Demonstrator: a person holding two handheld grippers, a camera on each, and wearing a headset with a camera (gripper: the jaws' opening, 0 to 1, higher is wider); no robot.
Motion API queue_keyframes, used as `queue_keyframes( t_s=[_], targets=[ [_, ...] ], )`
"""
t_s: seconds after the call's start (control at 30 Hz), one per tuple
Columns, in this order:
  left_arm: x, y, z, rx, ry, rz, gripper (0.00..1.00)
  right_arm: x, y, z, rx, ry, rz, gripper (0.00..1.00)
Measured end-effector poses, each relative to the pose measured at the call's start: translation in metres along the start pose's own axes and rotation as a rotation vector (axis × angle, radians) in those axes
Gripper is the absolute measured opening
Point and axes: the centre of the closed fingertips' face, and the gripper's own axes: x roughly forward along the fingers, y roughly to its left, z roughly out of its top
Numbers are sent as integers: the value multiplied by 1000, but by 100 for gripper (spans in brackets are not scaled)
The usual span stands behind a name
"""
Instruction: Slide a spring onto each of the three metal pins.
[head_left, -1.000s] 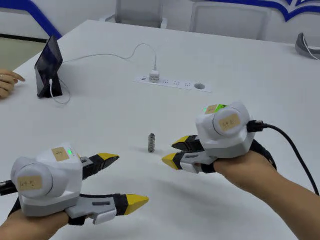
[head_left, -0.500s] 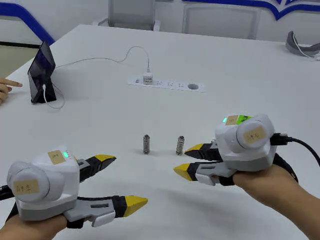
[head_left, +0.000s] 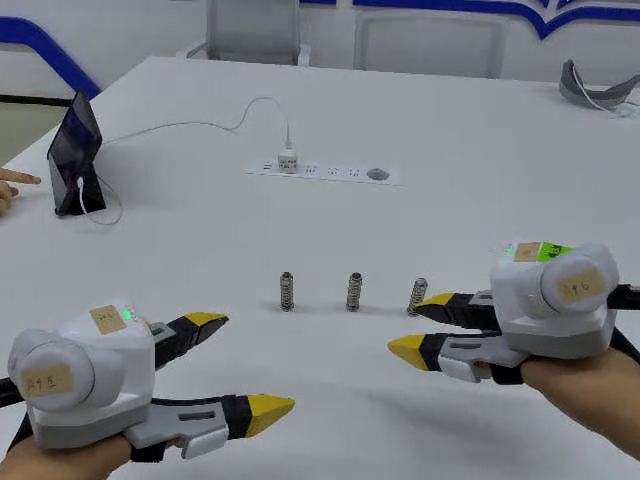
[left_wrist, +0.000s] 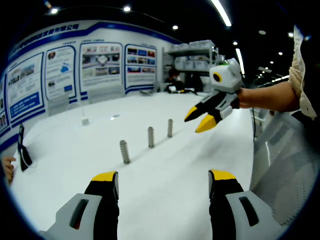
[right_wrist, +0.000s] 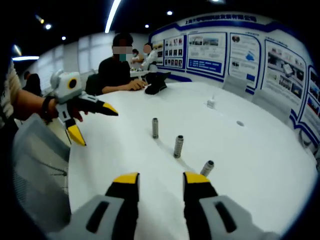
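On the table (head_left: 470, 130), three springs (head_left: 353, 291) upright against two before; left gripper (head_left: 256, 362) and right gripper (head_left: 408, 327) jaws spread, empty.

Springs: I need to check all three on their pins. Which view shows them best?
The head view: the springs stand side-on in an even row. The left gripper view shows them smaller, receding diagonally; the right gripper view shows them diagonally, the nearest foreshortened.
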Motion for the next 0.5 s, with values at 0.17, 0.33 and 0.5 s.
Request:
queue_keyframes(
  t_s=[0.17, 0.33, 0.5],
  targets=[
    [1, -1, -2, -2, 4, -4, 74, -12, -11, -8, 4, -3, -24, 39],
    [1, -1, -4, -3, 6, -6, 74, -24, -17, -13, 11, -16, -37, 43],
    [0, 0, -5, -7, 7, -4, 74, -36, -20, -20, 11, -25, -46, 48]
  ],
)
